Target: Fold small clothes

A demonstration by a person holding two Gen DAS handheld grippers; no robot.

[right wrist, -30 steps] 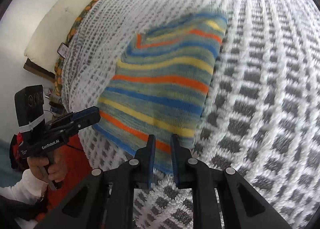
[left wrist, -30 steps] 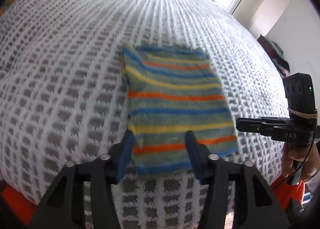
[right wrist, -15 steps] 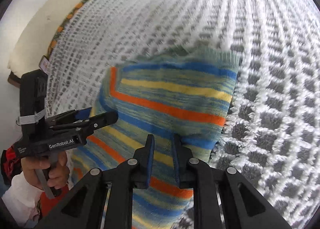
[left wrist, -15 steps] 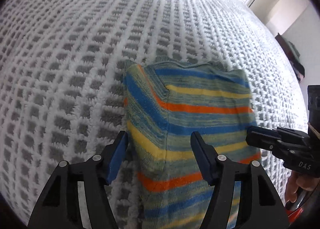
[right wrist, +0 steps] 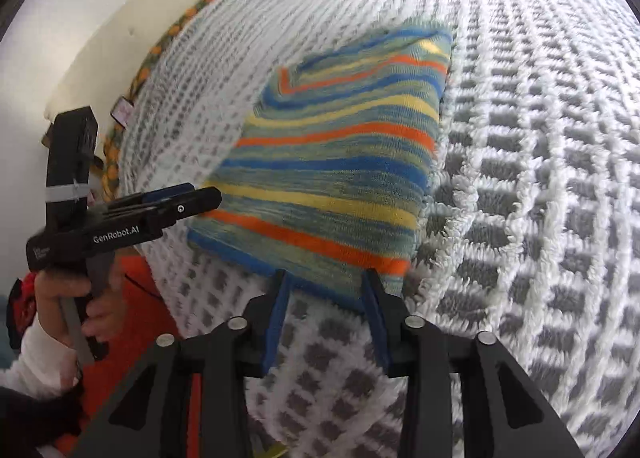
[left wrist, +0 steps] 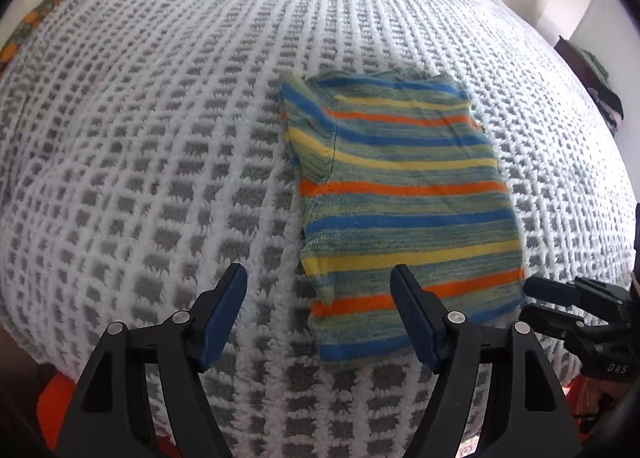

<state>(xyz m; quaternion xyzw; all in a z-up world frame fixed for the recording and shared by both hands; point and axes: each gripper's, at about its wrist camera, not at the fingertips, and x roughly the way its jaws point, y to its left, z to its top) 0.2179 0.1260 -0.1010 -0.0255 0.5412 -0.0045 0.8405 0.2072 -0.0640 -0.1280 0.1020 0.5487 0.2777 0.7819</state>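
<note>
Left claw (left wrist: 319, 312) opening; striped garment (left wrist: 404, 202) flat, long axis running away.

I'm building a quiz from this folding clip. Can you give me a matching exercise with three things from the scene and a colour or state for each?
Things:
1. garment
2. blanket
3. left gripper

Descriptions:
A. white and grey knitted grid
B. jaws opening, nothing between the pads
C. blue, yellow and orange stripes, lying folded flat

Pairs: 1-C, 2-A, 3-B
</note>
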